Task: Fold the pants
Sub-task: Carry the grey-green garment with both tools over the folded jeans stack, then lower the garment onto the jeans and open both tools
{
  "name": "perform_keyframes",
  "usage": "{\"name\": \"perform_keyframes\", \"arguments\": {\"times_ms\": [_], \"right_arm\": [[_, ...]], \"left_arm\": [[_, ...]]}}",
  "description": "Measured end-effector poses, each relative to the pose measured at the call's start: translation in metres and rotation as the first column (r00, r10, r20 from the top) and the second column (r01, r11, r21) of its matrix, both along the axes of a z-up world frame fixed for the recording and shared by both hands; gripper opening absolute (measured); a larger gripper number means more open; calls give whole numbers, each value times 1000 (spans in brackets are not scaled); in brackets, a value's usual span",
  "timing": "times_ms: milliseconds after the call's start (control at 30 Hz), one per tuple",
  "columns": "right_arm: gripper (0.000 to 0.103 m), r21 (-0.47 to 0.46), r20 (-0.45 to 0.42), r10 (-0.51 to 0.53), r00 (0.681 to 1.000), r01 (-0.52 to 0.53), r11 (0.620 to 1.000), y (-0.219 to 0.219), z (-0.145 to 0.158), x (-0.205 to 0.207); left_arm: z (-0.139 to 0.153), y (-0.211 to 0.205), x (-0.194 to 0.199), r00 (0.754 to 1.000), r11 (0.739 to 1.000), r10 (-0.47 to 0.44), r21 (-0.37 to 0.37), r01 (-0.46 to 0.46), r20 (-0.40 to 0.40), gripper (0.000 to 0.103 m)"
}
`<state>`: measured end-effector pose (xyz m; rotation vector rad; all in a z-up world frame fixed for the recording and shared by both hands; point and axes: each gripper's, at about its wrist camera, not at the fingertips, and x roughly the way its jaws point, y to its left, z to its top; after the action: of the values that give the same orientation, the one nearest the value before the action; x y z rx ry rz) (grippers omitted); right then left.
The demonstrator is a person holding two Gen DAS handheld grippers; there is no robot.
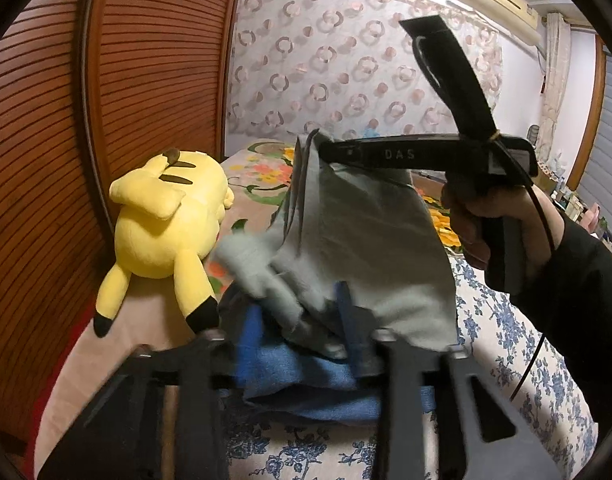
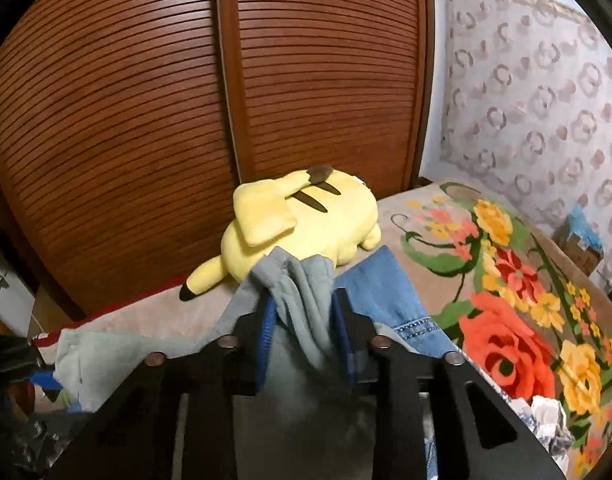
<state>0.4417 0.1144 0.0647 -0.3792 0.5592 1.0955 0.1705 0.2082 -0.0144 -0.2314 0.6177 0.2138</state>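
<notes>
My right gripper (image 2: 301,320) pinches a bunched edge of the soft grey fabric pants (image 1: 366,248), lifted above the floral-blanketed bed (image 2: 506,280). My left gripper (image 1: 297,344) sits spread, fingers either side of cloth over a folded blue denim garment (image 1: 306,380). A yellow plush toy (image 1: 165,220) lies at ten o'clock.

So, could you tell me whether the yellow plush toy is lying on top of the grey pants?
No, the yellow plush toy lies on the bed beyond the grey pants.
</notes>
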Motion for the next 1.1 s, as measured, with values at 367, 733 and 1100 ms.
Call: {"name": "perform_keyframes", "arguments": {"times_ms": [367, 733, 1100], "right_arm": [[53, 79, -33, -15, 999, 18, 997, -60, 14, -3], [53, 34, -112, -51, 992, 55, 998, -58, -19, 21], [53, 95, -87, -121, 989, 129, 987, -76, -10, -21]], "left_arm": [[19, -6, 6, 999, 998, -25, 51, 23, 47, 51], [-27, 1, 19, 997, 998, 13, 62, -8, -76, 51], [-19, 2, 3, 997, 998, 18, 62, -13, -72, 51]]}}
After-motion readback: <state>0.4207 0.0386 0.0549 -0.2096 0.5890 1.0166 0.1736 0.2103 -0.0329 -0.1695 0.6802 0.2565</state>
